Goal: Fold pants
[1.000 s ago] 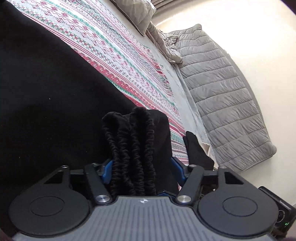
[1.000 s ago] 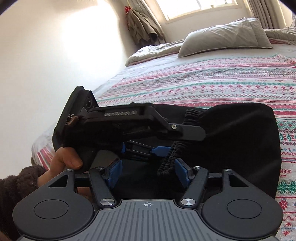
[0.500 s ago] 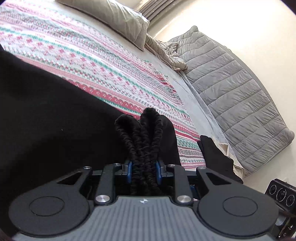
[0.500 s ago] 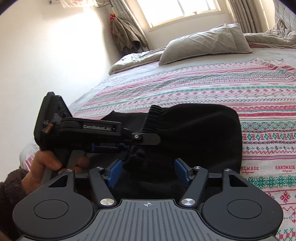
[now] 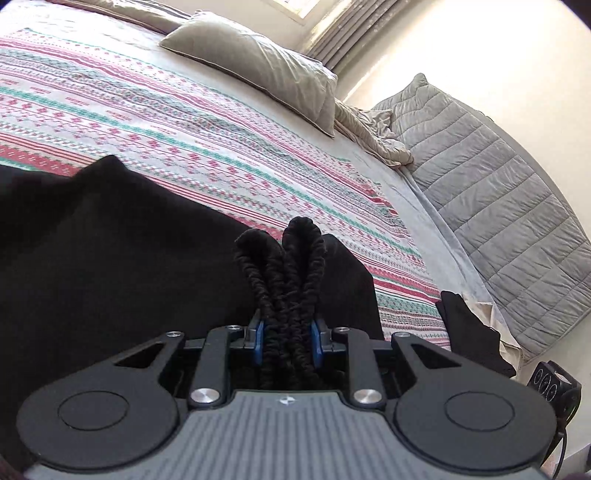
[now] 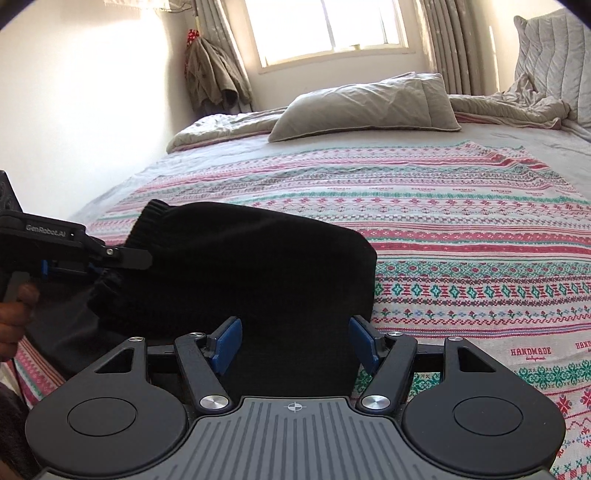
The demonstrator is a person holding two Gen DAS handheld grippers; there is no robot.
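Closing over the last second, the left gripper (image 5: 287,341) is now clamping the bunched elastic waistband (image 5: 284,266), lifting the black pants (image 5: 110,266) off the striped blanket (image 5: 221,140); a fold is likely beginning. Right-wrist view: the right gripper (image 6: 295,341) is standing apart, holding nothing, pants (image 6: 251,266) lying just ahead. No containers are showing.

Patterned bedspread (image 6: 461,236), grey pillow (image 6: 369,107), quilted grey blanket (image 5: 498,192), sunlit window (image 6: 325,29)
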